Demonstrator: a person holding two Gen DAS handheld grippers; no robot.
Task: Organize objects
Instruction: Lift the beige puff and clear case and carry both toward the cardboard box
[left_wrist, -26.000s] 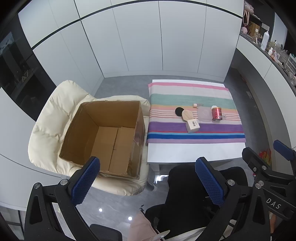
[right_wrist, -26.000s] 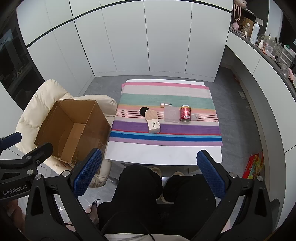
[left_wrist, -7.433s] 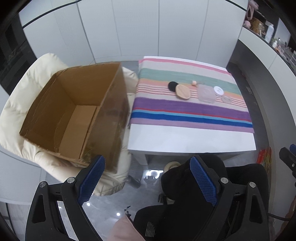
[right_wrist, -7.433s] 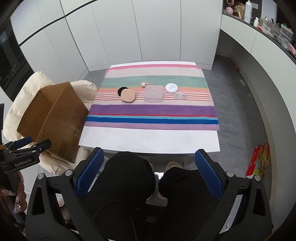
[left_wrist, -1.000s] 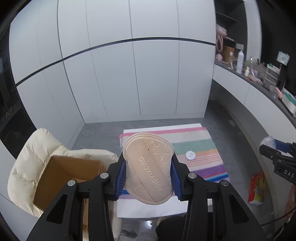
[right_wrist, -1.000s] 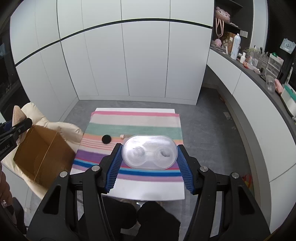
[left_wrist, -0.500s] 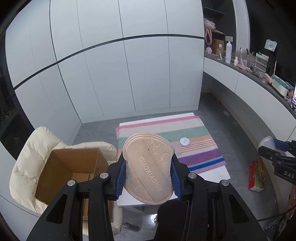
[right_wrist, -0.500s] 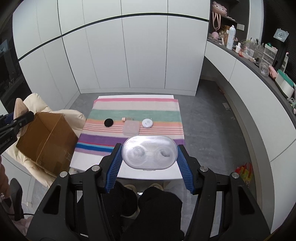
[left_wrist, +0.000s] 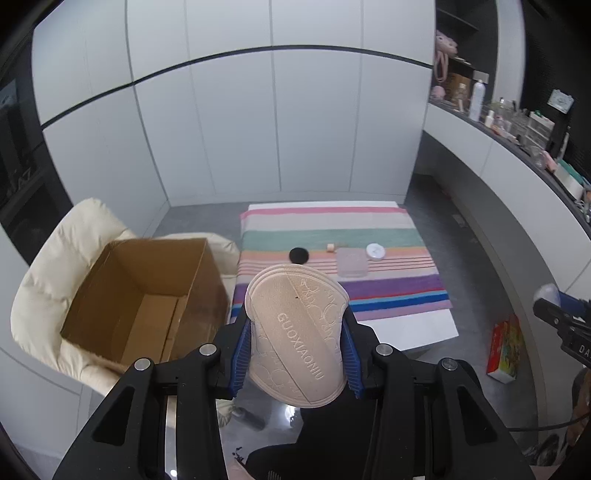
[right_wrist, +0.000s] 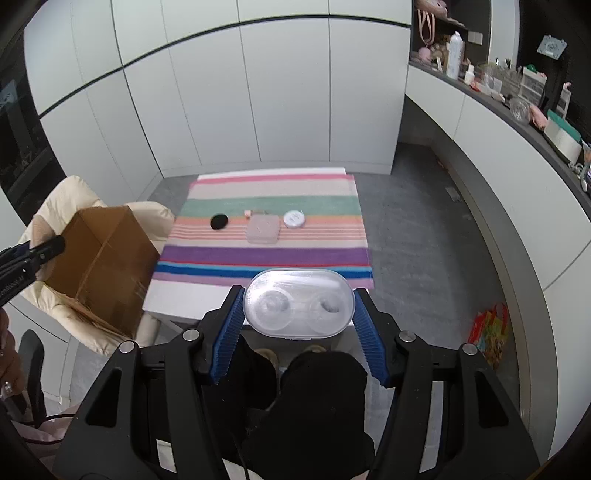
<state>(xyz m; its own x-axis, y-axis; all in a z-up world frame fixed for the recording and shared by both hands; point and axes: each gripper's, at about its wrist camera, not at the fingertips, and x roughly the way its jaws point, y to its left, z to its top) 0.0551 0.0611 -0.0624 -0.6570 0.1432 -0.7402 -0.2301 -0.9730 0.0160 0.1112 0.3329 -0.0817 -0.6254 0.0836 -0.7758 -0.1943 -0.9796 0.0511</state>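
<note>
Grippers are both carrying something above the person's dark-trousered knees (right_wrist: 317, 373). The left gripper (left_wrist: 295, 332) is clamping a beige embossed pouch (left_wrist: 299, 328) between its blue pads, the pouch standing on end and tilting a little, with raised lettering running along it. The right gripper (right_wrist: 298, 308) is squeezing a clear oval plastic case (right_wrist: 298, 302) by its two short ends; two round wells are showing through the lid.

Ahead of them a low white table (right_wrist: 184, 295) is sitting under a striped cloth (right_wrist: 266, 254). Lying on the cloth in a loose row are a black round pad (right_wrist: 219, 221), a tiny pink item (right_wrist: 248, 213) too small to make out, a frosted square box (right_wrist: 263, 229) and a white round lid (right_wrist: 294, 219). The box is lying between the pad and the lid, with the lid just beside it.

Left of the table, an open cardboard box (left_wrist: 147, 295) is resting on the seat of a cream padded chair (left_wrist: 48, 280), its mouth facing up; the part of its inside that I can see is showing only bare cardboard. From the right gripper's side, the tip of the left gripper is poking in beside that box. A colourful packet (left_wrist: 504, 347) is lying on the grey floor to the right of the table, and a long counter (right_wrist: 517, 107) along the right wall is crowded with bottles and containers.
</note>
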